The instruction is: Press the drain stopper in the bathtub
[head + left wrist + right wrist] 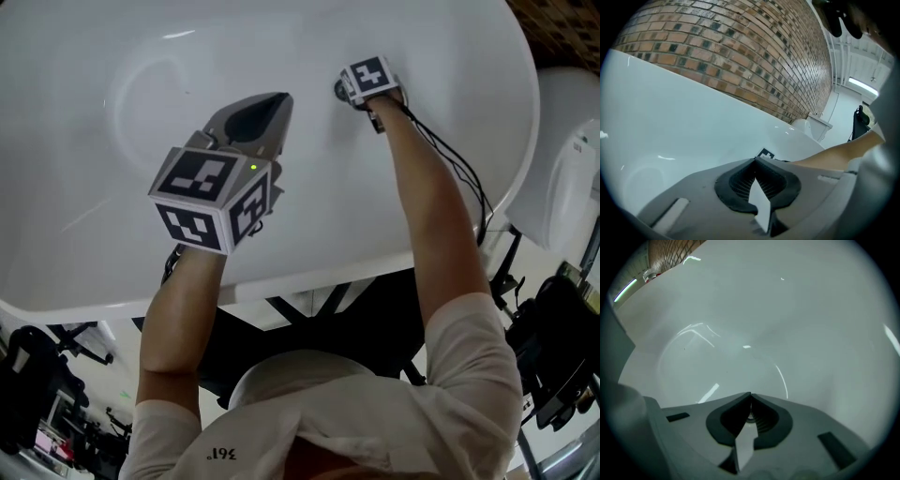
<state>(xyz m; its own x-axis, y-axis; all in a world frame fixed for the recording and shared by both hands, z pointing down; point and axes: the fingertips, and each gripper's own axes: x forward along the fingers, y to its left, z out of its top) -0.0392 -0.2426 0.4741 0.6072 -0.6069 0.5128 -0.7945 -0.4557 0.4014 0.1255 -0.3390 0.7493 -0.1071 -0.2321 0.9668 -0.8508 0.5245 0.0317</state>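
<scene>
The white bathtub [112, 244] fills the head view. My right gripper [750, 394] is reached down to the tub floor, jaws shut, its marker cube [366, 79] showing at the end of my outstretched arm. The dark round drain stopper [338, 90] peeks out at the cube's left edge. A small glint of the drain stopper [750, 417] shows through the hollow behind the shut tips. My left gripper [279, 97] hovers above the tub's middle, left of the stopper and apart from it. Its jaws [754, 160] are shut on nothing.
A white toilet [565, 159] stands right of the tub. A brick wall [740, 47] runs behind it. Black cables [459, 169] trail along my right arm over the tub rim [309, 281]. Dark stands and gear [553, 347] sit on the floor near me.
</scene>
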